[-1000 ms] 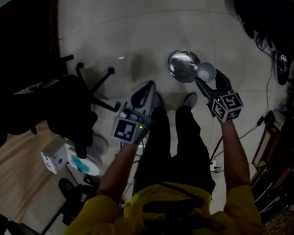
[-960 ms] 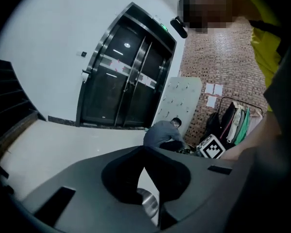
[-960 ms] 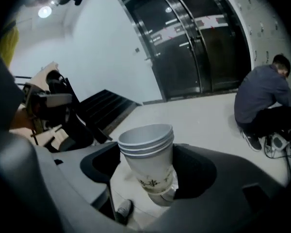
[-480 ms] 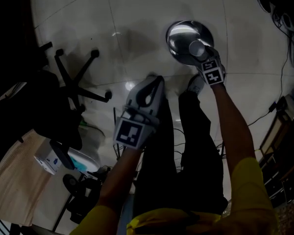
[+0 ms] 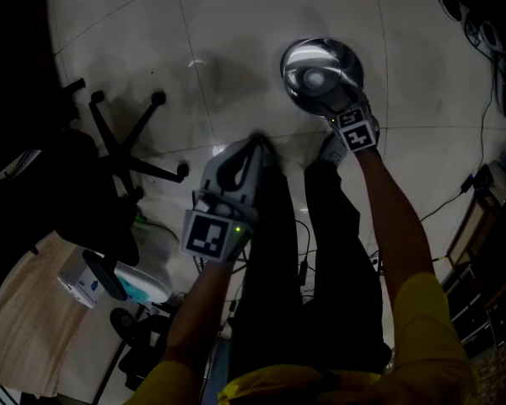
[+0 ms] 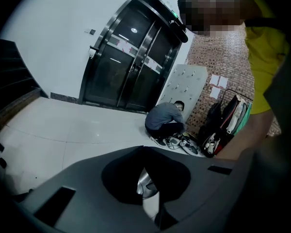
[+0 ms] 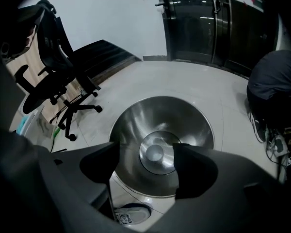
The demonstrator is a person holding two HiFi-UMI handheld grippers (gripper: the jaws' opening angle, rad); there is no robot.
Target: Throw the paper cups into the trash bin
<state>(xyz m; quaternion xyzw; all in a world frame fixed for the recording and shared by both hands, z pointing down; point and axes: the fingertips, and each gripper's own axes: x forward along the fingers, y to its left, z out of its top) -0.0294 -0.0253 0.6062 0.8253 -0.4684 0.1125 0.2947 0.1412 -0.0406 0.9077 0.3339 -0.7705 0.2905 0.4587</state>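
Observation:
A round steel trash bin (image 5: 341,57) with a funnel top stands on the tiled floor in front of my feet. A white paper cup (image 5: 314,79) sits upright in the bin's middle opening, free of any jaw. My right gripper (image 5: 331,101) hovers just above the bin's near rim, open and holding nothing. In the right gripper view the cup (image 7: 155,153) shows between the spread jaws of that gripper (image 7: 146,154), down in the bin (image 7: 136,115). My left gripper (image 5: 257,142) is held level over my legs, shut and empty. In its own view the left gripper (image 6: 143,150) has its jaws meeting.
A black office chair (image 5: 110,154) stands to the left, and the same chair (image 7: 58,76) shows in the right gripper view. A person (image 6: 166,120) crouches by shoes and bags near dark glass doors (image 6: 126,67). My shoe (image 7: 131,212) is beside the bin. Cables (image 5: 481,175) lie at the right.
My right gripper carried the cup over the bin and opened. The cup has left the jaws and now sits in the bin's opening. The left gripper barely moved.

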